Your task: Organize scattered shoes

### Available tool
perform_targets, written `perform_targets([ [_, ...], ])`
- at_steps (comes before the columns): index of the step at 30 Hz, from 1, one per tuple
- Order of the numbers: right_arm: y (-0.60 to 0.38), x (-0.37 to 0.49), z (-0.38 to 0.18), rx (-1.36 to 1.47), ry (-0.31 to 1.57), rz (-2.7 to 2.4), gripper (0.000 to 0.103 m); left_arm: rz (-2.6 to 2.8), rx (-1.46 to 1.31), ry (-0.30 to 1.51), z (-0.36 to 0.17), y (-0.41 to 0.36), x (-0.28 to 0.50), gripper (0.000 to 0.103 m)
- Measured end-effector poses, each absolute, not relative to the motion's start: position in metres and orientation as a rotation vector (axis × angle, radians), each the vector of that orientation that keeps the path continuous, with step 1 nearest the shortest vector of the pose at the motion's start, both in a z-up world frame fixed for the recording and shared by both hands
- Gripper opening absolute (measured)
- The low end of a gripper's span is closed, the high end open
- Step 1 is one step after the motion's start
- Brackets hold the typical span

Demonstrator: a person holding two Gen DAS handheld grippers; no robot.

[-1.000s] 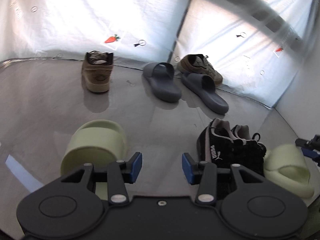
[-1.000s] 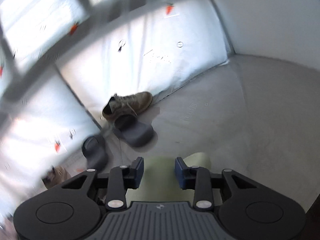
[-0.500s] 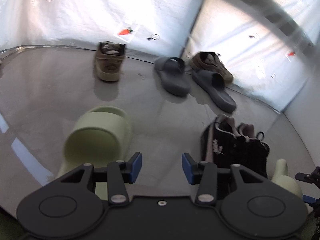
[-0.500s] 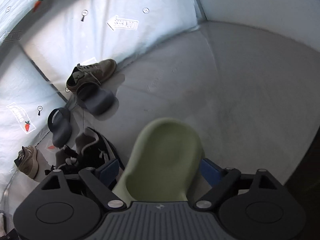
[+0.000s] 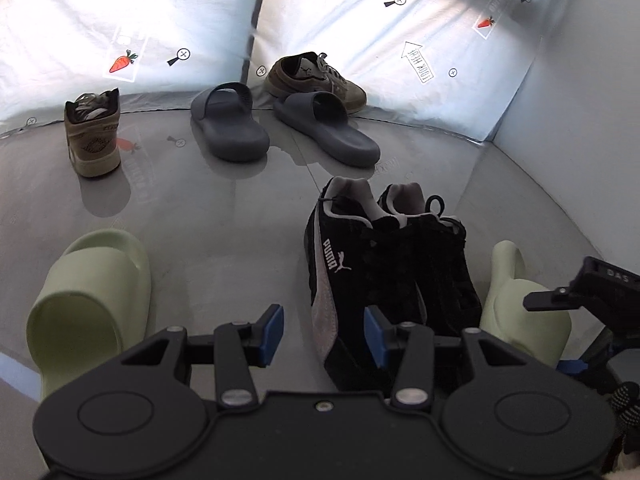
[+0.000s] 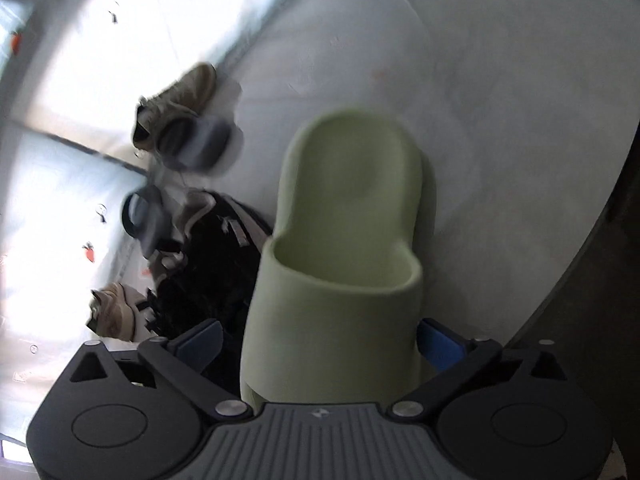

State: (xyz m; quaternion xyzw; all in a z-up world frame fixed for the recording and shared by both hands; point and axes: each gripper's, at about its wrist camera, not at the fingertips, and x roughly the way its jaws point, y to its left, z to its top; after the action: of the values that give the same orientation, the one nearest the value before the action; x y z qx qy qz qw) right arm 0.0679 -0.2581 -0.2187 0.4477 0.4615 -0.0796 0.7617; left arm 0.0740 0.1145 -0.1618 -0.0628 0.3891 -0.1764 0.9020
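Note:
A pale green slide (image 6: 344,240) lies between the wide-spread fingers of my right gripper (image 6: 320,336); the jaws stand apart on both sides of its strap end. In the left wrist view this slide (image 5: 516,304) is at the right, beside a pair of black sneakers (image 5: 384,264). Its mate, a second green slide (image 5: 92,296), lies at the left. My left gripper (image 5: 324,332) is open and empty, hovering above the floor in front of the black sneakers.
Two grey slides (image 5: 228,128) (image 5: 328,128) lie further back. A tan high-top (image 5: 94,136) stands at the back left, a tan low sneaker (image 5: 316,80) against the white sheet wall (image 5: 360,20). The grey floor (image 5: 224,216) shows between them.
My right gripper has opened wide and come down around the green slide, which now fills its view. My left gripper has shifted right, toward the black sneakers.

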Motion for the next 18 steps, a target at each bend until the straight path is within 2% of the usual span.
perform_targets([
  [14,-0.251,0.111,-0.224,0.898,1.223,-0.172,0.103,-0.39,-0.151,0.764,-0.155,0.133,0.097,0.046],
  [18,-0.258,0.108,-0.23,0.917,1.207,-0.14,0.103,-0.396,-0.159,0.76,-0.155,0.134,0.101,0.046],
])
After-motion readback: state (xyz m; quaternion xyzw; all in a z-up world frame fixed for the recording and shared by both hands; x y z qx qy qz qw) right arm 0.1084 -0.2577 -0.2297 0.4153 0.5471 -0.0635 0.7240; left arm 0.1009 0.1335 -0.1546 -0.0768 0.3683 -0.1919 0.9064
